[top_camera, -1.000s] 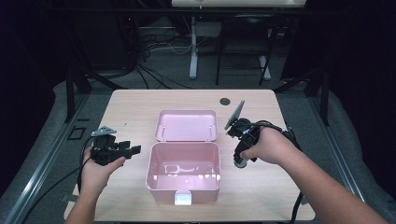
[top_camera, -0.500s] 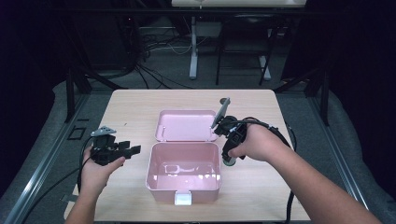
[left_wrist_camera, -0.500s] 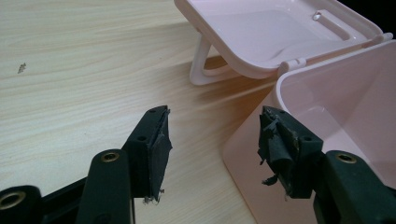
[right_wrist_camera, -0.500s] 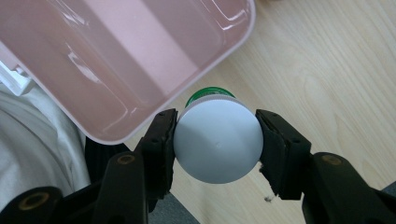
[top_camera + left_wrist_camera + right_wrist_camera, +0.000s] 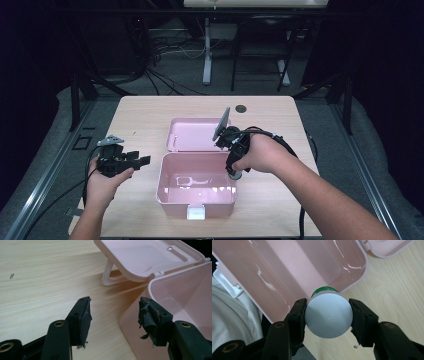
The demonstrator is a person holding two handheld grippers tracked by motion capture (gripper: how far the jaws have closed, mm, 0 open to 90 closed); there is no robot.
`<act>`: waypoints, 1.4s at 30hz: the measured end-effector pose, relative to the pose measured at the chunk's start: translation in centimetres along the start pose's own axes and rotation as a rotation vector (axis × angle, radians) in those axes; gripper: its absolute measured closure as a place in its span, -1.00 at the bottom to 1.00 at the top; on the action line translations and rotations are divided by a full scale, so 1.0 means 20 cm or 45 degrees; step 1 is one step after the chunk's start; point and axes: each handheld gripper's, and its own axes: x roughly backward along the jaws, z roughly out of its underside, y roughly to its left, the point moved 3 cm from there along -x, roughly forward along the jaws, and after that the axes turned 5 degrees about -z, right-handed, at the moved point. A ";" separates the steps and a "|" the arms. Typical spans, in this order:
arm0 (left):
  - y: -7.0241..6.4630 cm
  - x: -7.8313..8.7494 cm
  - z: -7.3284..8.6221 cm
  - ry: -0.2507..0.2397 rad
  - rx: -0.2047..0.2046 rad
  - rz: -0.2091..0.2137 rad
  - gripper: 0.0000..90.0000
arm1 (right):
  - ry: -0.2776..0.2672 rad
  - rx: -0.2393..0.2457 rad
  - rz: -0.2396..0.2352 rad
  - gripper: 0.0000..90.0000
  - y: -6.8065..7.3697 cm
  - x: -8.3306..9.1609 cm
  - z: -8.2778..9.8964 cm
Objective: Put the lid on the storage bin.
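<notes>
A pink plastic box (image 5: 161, 186) stands open in the middle of the table, its lid (image 5: 192, 134) laid back behind it. My right gripper (image 5: 233, 170) points down over the box's right rim. In the right gripper view its jaws (image 5: 327, 312) are shut on the white cap of a green-bodied jar (image 5: 328, 315), which hangs over the box wall (image 5: 287, 270). My left gripper (image 5: 141, 158) stands open just left of the box with nothing between its fingers. In the left gripper view, the left gripper (image 5: 113, 315) faces the box's corner (image 5: 180, 290) and the lid (image 5: 140, 257).
A white latch (image 5: 196, 212) juts from the box's front wall. A dark round grommet (image 5: 241, 108) sits near the table's far edge. Bare wood lies left of and behind the box. Cables trail from both grippers off the near edge.
My right hand has carried the jar leftward, from beside the box's right side to over its right rim. The left hand has stayed put.
</notes>
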 end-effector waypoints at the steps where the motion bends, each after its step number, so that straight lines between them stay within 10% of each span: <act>1: 0.00 0.00 0.00 -0.001 0.000 0.000 -0.03 | 0.000 0.014 -0.003 0.11 0.01 -0.01 -0.01; 17: 0.00 0.00 0.00 -0.001 0.005 -0.001 -0.03 | 0.024 0.243 0.008 0.11 0.08 -0.04 -0.07; 42: 0.01 -0.01 0.01 0.004 0.010 -0.001 -0.03 | 0.058 0.347 -0.011 0.12 0.13 -0.14 -0.14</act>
